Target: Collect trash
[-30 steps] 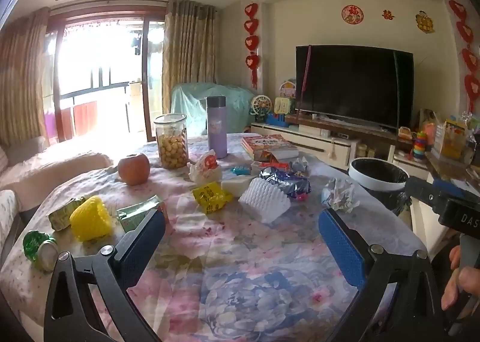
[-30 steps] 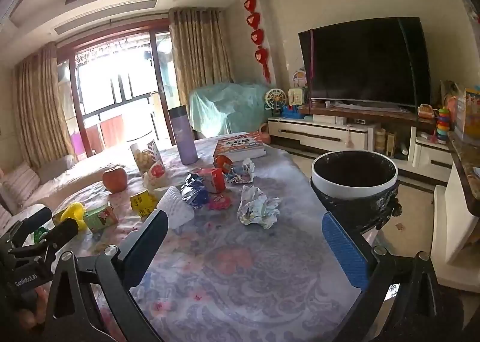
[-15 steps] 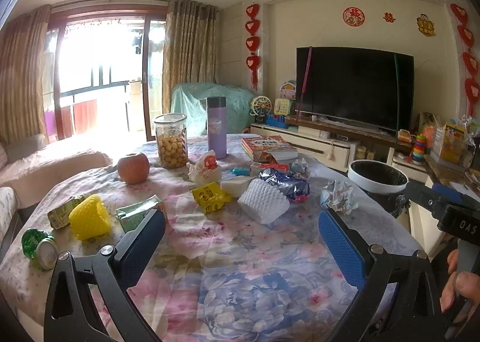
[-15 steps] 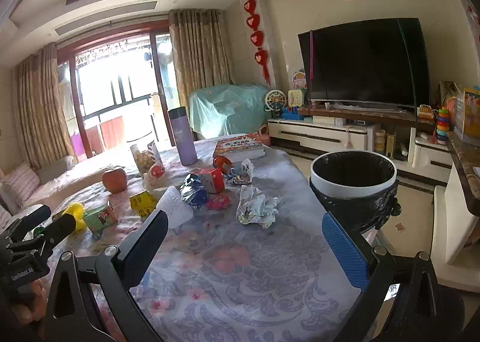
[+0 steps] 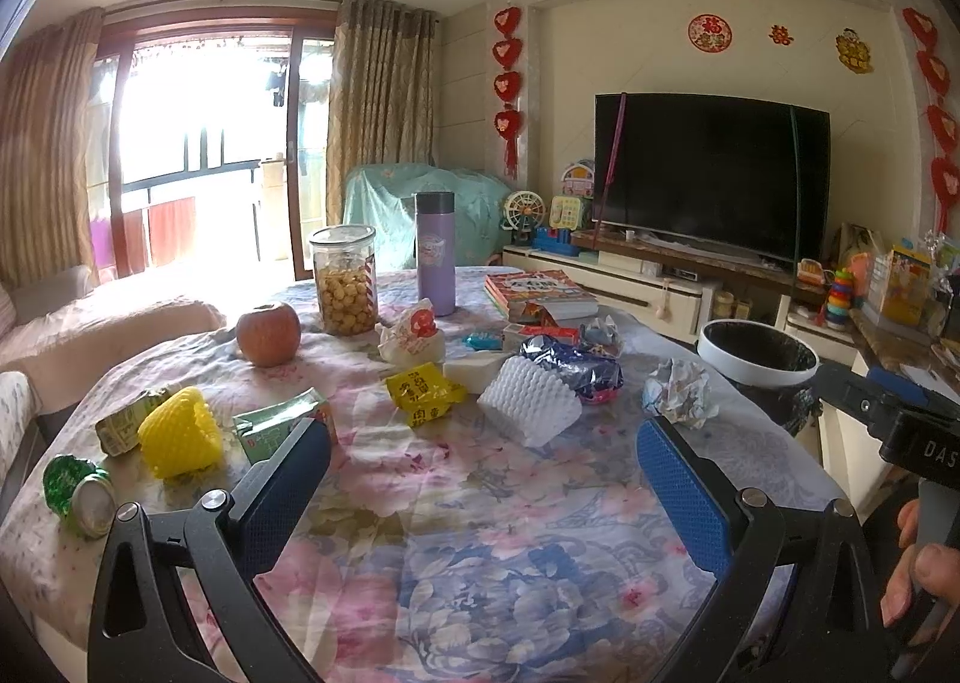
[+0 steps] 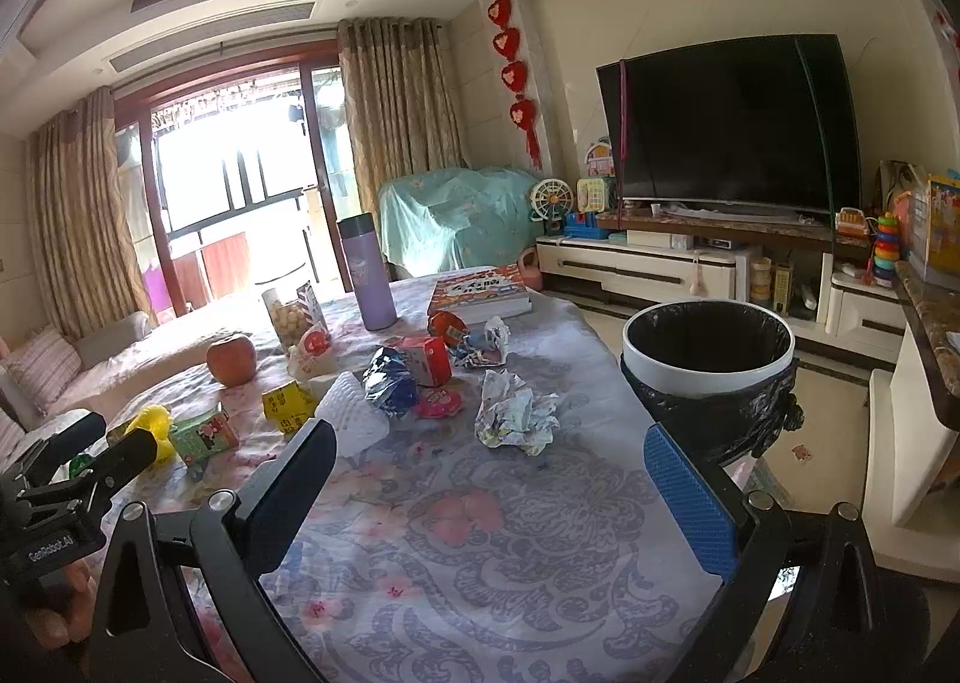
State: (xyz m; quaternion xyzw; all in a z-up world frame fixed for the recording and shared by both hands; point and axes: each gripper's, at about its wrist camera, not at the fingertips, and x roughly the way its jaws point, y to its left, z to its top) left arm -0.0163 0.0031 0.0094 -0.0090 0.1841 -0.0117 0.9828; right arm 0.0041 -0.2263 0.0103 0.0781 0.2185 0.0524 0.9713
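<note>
While both tongs hang wide apart and empty, the left gripper (image 5: 483, 479) sees the crumpled paper (image 5: 679, 392) ahead to its right, with a white foam sleeve (image 5: 528, 398) closer in. Right gripper (image 6: 489, 488) looks nearer: paper (image 6: 515, 412) dead ahead, bin (image 6: 708, 368) just right, nothing between.

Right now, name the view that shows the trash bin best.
Right wrist view: the trash bin shows its whole rim, black liner and side. The left wrist view catches only its rim past the table edge.
</note>
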